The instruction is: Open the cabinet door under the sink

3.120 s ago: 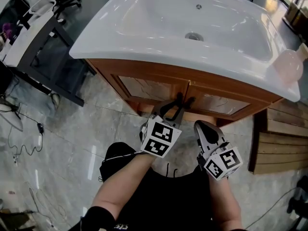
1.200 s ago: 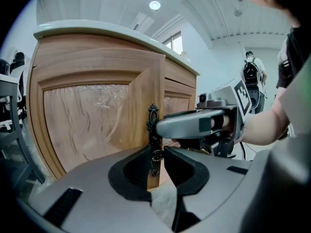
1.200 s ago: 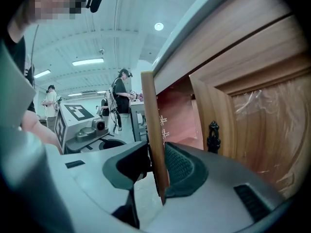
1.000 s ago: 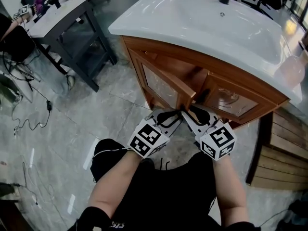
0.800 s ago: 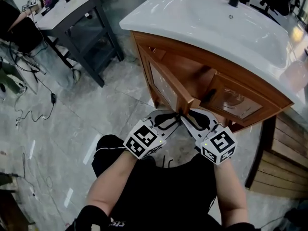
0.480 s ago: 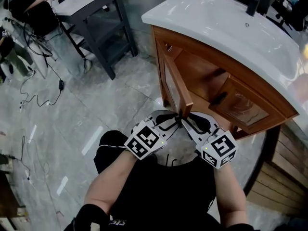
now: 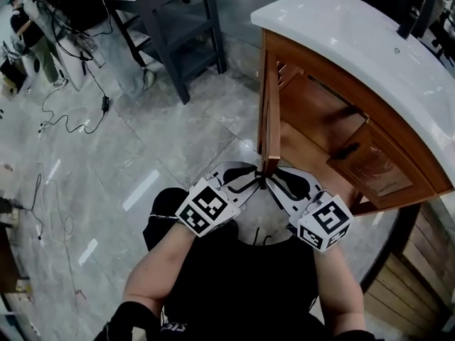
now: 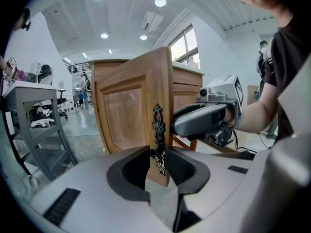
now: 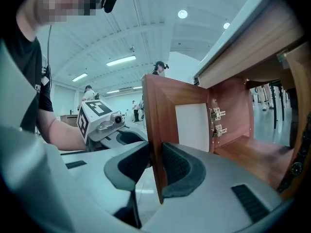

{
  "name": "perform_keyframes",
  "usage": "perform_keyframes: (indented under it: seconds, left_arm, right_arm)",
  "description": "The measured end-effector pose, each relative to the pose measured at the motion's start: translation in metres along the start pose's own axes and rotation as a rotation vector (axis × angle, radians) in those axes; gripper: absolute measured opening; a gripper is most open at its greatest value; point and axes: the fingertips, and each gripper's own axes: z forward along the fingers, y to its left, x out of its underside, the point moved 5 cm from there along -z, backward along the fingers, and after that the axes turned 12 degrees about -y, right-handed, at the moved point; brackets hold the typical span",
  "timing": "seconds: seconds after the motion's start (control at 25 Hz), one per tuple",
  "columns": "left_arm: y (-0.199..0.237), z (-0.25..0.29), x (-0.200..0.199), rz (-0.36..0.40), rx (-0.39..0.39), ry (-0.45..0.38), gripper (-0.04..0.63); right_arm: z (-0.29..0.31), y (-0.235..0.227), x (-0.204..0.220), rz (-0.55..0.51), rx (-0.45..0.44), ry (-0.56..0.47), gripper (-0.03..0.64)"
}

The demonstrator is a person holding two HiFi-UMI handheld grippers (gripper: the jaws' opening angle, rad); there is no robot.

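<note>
Since the cabinet door under the sink already stands swung out, roughly square to the cabinet front and edge-on in the head view, I judge the opening nearly done. The free edge is nearest me and the hinges are at the far end. The left claw is grasping the ornate dark handle on the door's outer face. The handle sits between the pads, and the jaws have just been opening, so I read that grip as light. The right claw is clenched on the door's free edge from the inner side. The wood is pinched between both pads, and its jaws have just been closing. Both claws meet at the same near corner, just beside each other. To finish well, I'd move the two claws together along the arc about the hinges and not drag straight toward me, which would twist the edge in the pads. I'd firm up the left grip or let the right one carry the load. I'd slow down near the hinge stop and let go only once the door holds its place. The right-hand door is shut; I'd leave it.
</note>
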Motion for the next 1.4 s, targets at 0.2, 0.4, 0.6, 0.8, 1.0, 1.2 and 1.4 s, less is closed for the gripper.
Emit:
perform_keyframes:
  seconds: [0.2,0.4,0.6,0.8,1.0,1.2,1.4]
  left_arm:
    - [0.012,-0.021,0.007,-0.011,-0.094,0.005,0.107]
    - [0.029,-0.050,0.013,-0.028,-0.213,0.017,0.094]
    - [0.049,-0.074,0.020,-0.089,-0.307,-0.005,0.094]
    - [0.061,-0.084,0.018,-0.030,-0.422,0.028,0.092]
    - [0.054,-0.086,0.006,-0.005,-0.446,0.008,0.091]
    - [0.037,-0.073,-0.011,-0.014,-0.413,-0.051,0.070]
    - [0.027,-0.035,-0.023,-0.060,-0.346,-0.107,0.061]
  right_arm:
    - [0.021,0.008,0.002,0.019,-0.057,-0.010,0.091]
    - [0.052,0.020,0.002,0.038,-0.108,-0.016,0.089]
    - [0.083,0.030,0.005,0.057,-0.155,-0.034,0.084]
    - [0.086,0.029,0.007,0.055,-0.169,-0.036,0.081]
    - [0.072,0.012,0.011,0.086,-0.122,-0.062,0.080]
    - [0.046,-0.011,0.011,0.104,-0.014,-0.101,0.074]
    - [0.010,-0.030,0.005,0.050,0.113,-0.106,0.071]
